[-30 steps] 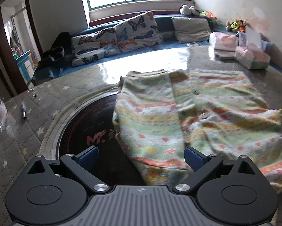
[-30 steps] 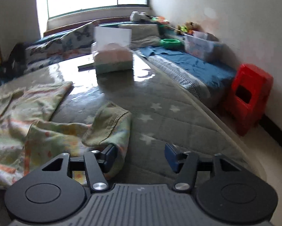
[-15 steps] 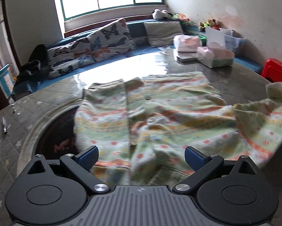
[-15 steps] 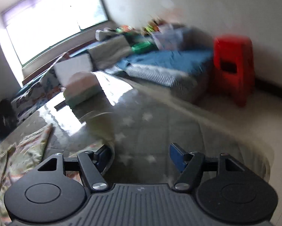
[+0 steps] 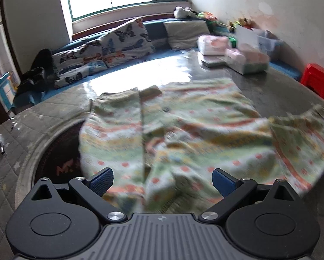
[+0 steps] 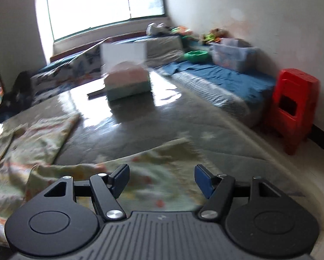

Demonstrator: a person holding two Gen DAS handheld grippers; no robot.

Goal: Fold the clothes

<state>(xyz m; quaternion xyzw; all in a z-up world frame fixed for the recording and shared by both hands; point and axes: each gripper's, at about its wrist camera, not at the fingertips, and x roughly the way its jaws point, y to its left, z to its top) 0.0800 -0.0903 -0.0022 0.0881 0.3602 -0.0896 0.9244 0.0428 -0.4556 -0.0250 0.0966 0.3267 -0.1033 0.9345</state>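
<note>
The shirt (image 5: 183, 130), green with orange stripes, lies spread and rumpled across the middle of the table (image 5: 270, 91), buttons up, its sleeve (image 6: 157, 169) trailing off toward 3 o'clock. The left tongs (image 5: 163, 181) hang above the shirt's near hem at 6 o'clock, jaws wide apart and holding nothing. The right tongs (image 6: 162, 179) hover over the sleeve, also spread and empty. Beyond the shirt, at 1 o'clock, sits a tissue box (image 6: 127, 82). A pen (image 5: 2, 144) lies at 9 o'clock on the quilted cover. A red stool (image 6: 294, 108) stands by the wall at 3 o'clock.
</note>
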